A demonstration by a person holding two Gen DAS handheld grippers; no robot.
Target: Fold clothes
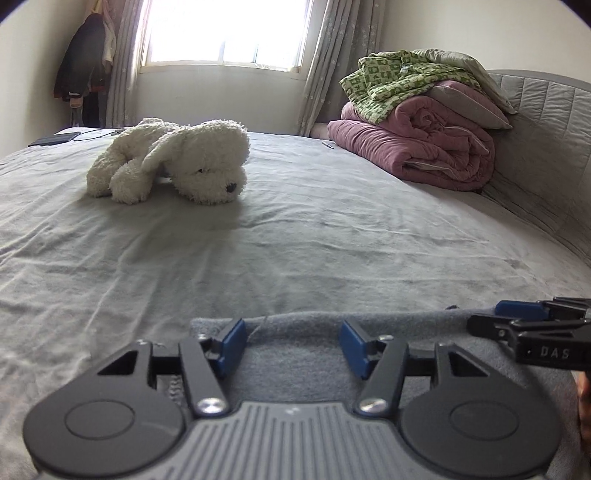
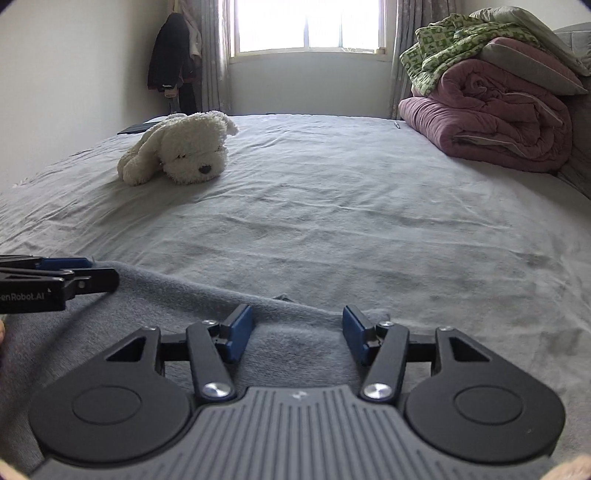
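A grey fleece garment (image 1: 295,354) lies flat on the near part of the grey bed sheet (image 1: 295,240). My left gripper (image 1: 293,341) is open, its blue pads (image 1: 233,341) spread wide just above the garment's far edge. The right gripper (image 1: 517,321) reaches in from the right over the same edge. In the right wrist view the garment (image 2: 166,299) slants across the sheet (image 2: 332,221). My right gripper (image 2: 297,332) stands open over its far hem, with nothing between the pads (image 2: 352,332). The left gripper (image 2: 74,277) shows at the left edge.
A white plush dog (image 1: 177,162) lies on the far left of the bed. Folded pink and green quilts (image 1: 424,122) are stacked at the far right against the padded headboard (image 1: 546,147). Dark coats (image 1: 85,62) hang in the corner beside the window (image 1: 225,29).
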